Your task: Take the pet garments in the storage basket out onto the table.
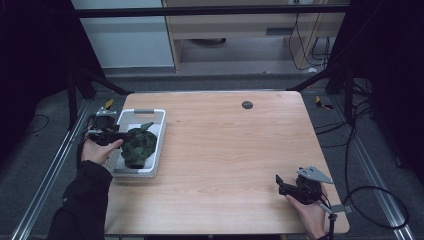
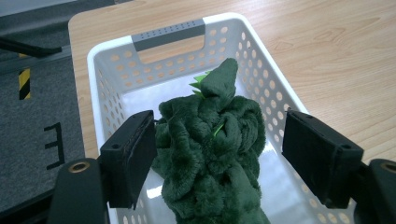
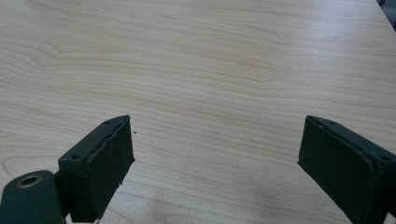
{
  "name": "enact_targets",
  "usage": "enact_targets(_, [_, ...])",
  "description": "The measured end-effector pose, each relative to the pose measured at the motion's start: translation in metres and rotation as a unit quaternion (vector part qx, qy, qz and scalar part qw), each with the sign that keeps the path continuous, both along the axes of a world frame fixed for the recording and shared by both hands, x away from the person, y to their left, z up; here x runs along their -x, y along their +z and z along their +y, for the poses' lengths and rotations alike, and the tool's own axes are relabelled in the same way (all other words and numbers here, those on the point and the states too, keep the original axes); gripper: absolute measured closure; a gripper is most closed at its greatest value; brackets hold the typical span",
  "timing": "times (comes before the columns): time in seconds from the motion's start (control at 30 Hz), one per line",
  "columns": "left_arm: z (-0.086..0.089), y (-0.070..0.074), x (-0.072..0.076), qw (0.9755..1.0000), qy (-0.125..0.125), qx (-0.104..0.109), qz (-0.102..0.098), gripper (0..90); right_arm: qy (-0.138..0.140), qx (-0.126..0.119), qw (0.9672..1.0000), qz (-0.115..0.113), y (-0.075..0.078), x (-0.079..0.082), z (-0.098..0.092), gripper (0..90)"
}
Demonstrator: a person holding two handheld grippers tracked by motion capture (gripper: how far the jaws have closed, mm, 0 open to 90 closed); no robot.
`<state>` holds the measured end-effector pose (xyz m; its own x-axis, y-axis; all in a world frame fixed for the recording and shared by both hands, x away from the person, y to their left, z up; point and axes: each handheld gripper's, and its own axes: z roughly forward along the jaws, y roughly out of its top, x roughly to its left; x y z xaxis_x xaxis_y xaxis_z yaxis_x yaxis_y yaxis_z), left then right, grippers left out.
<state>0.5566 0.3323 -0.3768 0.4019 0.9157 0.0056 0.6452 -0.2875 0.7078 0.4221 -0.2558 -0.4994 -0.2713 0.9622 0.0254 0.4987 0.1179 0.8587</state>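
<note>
plush toy (image 1: 139,146), dark green and ruffled, lies inside a white perforated basket (image 1: 156,145) near the left edge of the wooden table (image 1: 230,150). left gripper (image 1: 120,136) sits at the basket's left side, held by the person's left hand (image 1: 96,150). in the left gripper view the toy (image 2: 210,158) sits between the two black pads: the left pad touches or nearly touches the fabric, the right pad stands apart from it, so the jaws are released, not clamped. basket's grey handle (image 2: 169,34) is at its far end. right gripper (image 1: 281,183) rests at the near right corner of the table, well apart from the basket, jaws spread wide over bare wood with nothing between them. small dark disc (image 1: 247,105) sits near the table's far edge.
</note>
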Motion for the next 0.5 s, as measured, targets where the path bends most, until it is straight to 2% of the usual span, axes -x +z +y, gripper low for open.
enact_targets(0.33, [-0.004, -0.003, -0.011, 0.9996, -0.007, -0.022, 0.015, 20.4, 0.0, 0.003, 1.0, 0.001, -0.001, 0.0, 0.0, 10.0])
enact_targets(0.5, [-0.005, -0.006, -0.017, 0.9994, -0.008, -0.024, 0.022, 18.5, 0.0, 0.001, 1.0, 0.004, -0.001, 0.0, 0.0, 10.0])
